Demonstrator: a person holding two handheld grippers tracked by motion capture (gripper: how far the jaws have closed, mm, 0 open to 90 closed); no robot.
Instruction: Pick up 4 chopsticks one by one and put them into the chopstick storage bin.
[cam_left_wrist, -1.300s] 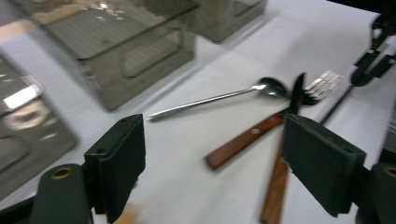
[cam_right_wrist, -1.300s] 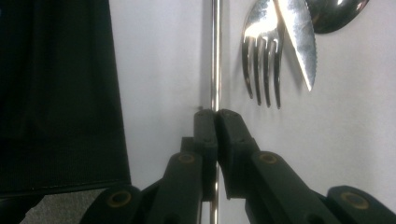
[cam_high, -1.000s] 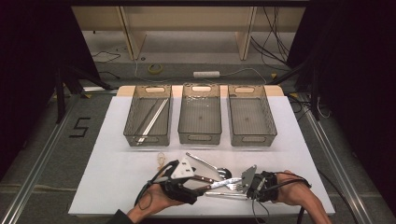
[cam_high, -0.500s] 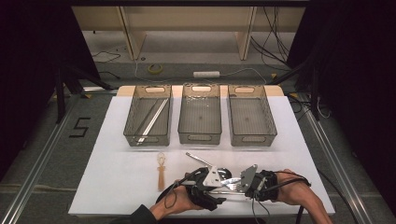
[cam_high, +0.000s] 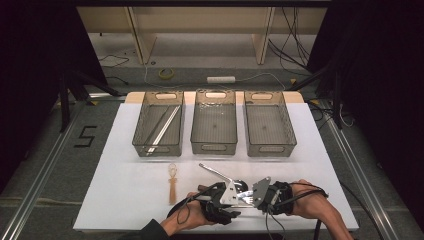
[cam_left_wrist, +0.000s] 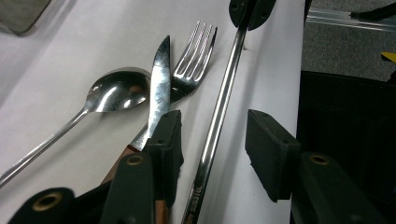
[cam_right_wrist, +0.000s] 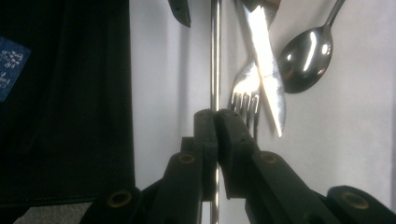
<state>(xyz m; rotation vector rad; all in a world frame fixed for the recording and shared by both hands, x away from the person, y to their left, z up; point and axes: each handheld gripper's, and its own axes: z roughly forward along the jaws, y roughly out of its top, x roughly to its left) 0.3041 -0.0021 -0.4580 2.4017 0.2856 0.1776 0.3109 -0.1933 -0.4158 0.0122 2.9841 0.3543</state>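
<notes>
Two grippers share one steel rod (cam_left_wrist: 219, 107) on the table: the right gripper (cam_right_wrist: 215, 126) is clamped on its end, while the left gripper (cam_left_wrist: 212, 140), jaws just closing, apparently untouched, straddles its long axis.

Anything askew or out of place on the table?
Yes: the knife lies crossed over the fork beside the spoon in a loose heap at the near edge; a wooden spoon lies apart.

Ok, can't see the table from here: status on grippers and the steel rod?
Right gripper shut on thin steel rod. Left gripper jaws just closing around it, not yet pinching. Steel knife, fork, spoon lie close alongside.
</notes>
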